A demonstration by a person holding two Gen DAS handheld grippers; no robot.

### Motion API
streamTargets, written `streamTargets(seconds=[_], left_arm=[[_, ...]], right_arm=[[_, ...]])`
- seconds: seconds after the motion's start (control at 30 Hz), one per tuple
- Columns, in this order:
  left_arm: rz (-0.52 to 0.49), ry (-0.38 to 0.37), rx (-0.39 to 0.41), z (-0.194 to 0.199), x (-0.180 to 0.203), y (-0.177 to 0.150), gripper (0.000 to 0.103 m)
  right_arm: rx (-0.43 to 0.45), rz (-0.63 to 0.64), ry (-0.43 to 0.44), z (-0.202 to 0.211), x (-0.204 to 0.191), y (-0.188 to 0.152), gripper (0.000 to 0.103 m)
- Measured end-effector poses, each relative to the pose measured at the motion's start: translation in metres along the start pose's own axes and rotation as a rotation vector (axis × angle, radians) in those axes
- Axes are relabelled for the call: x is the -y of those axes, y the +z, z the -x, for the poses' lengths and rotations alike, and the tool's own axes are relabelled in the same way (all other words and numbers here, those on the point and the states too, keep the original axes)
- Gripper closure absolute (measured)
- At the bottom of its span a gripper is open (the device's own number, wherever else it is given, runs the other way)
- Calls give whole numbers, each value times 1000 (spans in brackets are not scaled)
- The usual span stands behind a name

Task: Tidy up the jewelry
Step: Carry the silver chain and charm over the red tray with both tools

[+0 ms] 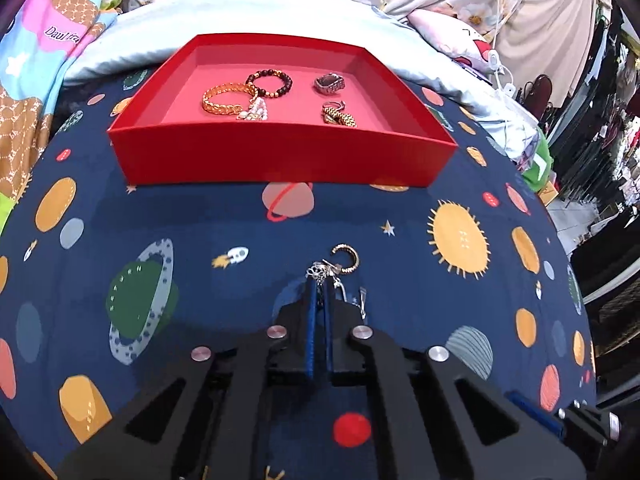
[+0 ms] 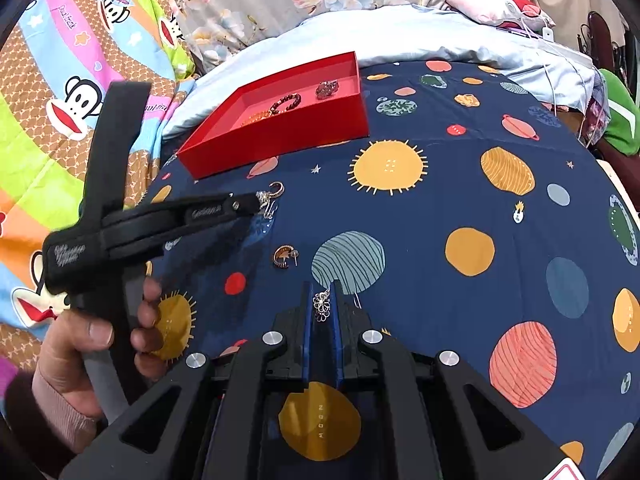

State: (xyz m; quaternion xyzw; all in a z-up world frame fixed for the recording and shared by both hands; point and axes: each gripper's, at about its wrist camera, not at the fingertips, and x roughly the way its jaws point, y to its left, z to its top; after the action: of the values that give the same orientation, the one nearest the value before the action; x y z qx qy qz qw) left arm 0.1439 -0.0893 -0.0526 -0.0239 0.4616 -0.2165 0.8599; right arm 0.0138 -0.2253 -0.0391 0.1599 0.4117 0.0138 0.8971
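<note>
At lower centre, the left gripper (image 1: pixel 319 280) pinches a small silver filigree earring (image 1: pixel 316 271) on the planet-print navy bedsheet (image 1: pixel 400 280), best lifted straight before crossing to the shallow red cardboard tray (image 1: pixel 280 156) at upper centre.

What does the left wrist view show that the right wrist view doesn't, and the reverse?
Left wrist only: the gold chain bracelet, pearl piece and gold watch in the red tray.
Right wrist only: the person's hand holding the left gripper, a hoop earring lying loose on the bedsheet, and the right gripper shut on a silver flower earring.
Both: the tray, the bead bracelet, and the left gripper shut on silver jewelry.
</note>
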Motion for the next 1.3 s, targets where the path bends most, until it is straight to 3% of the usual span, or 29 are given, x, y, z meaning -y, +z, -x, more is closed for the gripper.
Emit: streamTargets(seconds=[0.37,0.8,1.07,1.3], left_arm=[[23,-54,40,48,-6,-20,101],[21,-39,72,103,-22,-30,101],[29,-17,131,116,-33,-1,101],[32,6,196,112,-40,43,101]], right_arm=[[23,6,9,9,-5,5,95],[98,29,51,39,-19,25,95],[146,68,46,43,-26,55,95],[213,102,51,30,-33,103,95]])
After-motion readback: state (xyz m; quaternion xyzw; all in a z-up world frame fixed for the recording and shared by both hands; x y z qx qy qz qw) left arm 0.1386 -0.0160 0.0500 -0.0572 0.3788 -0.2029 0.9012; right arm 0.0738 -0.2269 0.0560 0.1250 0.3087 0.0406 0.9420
